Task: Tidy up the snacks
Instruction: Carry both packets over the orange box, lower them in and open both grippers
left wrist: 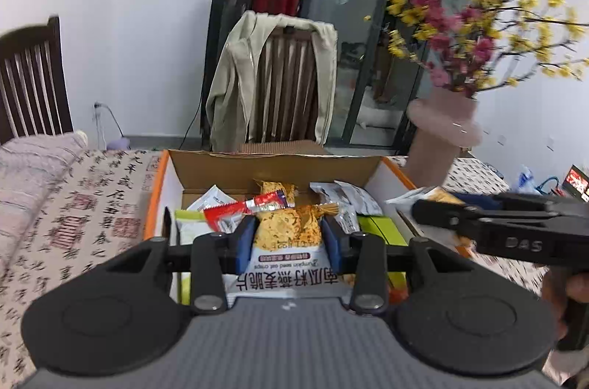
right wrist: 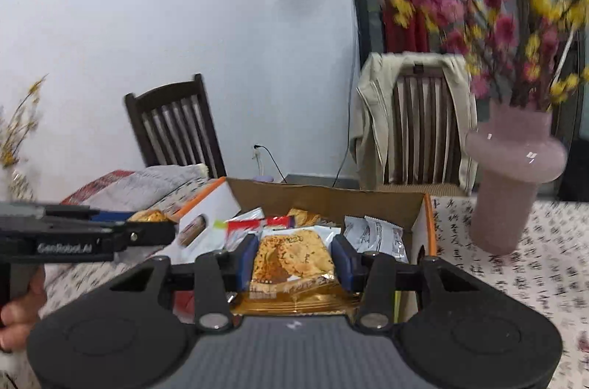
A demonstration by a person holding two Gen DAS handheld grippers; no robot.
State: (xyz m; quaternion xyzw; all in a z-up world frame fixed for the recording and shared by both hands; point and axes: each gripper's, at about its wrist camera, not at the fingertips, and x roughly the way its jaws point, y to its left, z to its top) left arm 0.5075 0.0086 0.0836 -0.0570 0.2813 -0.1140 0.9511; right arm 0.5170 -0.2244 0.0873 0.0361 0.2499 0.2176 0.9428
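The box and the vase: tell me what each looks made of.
Box: corrugated cardboard, by the raw brown inner flap and the white printed outer face with orange edges. Vase: probably glass or glazed ceramic, milky pink and smooth, with small sharp highlights.

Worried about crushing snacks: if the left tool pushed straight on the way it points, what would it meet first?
The left tool, shut on the pumpkin seed crisps packet, would likely push into the red sachet and the other snacks piled in the cardboard box; depth is unclear.

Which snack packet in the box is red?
The long thin red stick packet, lying across the pile in the cardboard box. The packets around it are white, green or orange-yellow, including the orange crisps packet in the left gripper.
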